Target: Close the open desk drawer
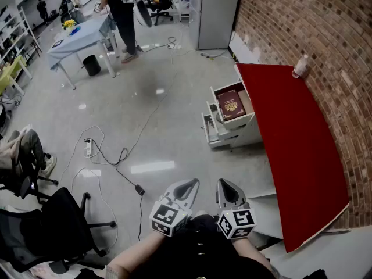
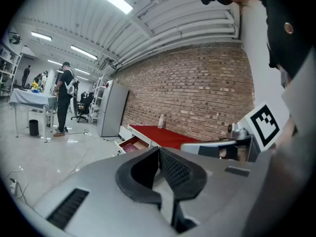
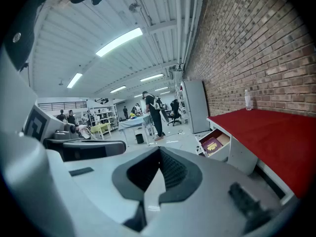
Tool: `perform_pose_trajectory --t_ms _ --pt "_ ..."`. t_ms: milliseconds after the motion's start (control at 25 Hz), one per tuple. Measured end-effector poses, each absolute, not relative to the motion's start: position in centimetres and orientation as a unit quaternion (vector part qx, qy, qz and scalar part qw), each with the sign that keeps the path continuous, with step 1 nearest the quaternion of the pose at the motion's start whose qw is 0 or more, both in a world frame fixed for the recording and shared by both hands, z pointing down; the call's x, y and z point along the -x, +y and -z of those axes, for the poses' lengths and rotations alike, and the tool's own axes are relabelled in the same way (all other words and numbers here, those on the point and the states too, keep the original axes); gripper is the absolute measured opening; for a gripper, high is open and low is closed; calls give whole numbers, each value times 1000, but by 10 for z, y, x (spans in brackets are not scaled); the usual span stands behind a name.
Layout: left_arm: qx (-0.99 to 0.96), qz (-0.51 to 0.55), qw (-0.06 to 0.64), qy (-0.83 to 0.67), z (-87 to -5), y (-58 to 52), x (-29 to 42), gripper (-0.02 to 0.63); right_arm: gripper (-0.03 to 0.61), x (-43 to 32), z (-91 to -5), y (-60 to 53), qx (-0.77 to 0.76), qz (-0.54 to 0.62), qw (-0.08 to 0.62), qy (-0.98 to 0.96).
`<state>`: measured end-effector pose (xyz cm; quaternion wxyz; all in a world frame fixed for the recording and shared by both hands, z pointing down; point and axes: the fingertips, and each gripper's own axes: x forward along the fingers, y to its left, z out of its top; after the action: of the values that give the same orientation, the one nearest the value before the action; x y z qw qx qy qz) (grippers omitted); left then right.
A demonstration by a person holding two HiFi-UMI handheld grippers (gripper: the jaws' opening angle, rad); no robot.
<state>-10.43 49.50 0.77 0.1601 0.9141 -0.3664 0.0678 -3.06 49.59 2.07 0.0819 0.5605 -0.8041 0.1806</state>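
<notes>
While the drawer is left open, a book is seen inside. The left tool and right tool are held pressed together, empty.

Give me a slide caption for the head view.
Left gripper and right gripper, both shut and empty, held far short of the open drawer with a maroon book.

Red worktop runs along brick wall; one small bottle upright at far corner. Grey floor: loose black cables, power strip.
</notes>
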Motion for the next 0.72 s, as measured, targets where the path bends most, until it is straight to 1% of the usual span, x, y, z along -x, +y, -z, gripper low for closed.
perform_pose_trajectory --t_ms 720 --pt "-905 -66 159 -389 -18 493 48 11 14 -31 -26 492 -550 -163 63 -817"
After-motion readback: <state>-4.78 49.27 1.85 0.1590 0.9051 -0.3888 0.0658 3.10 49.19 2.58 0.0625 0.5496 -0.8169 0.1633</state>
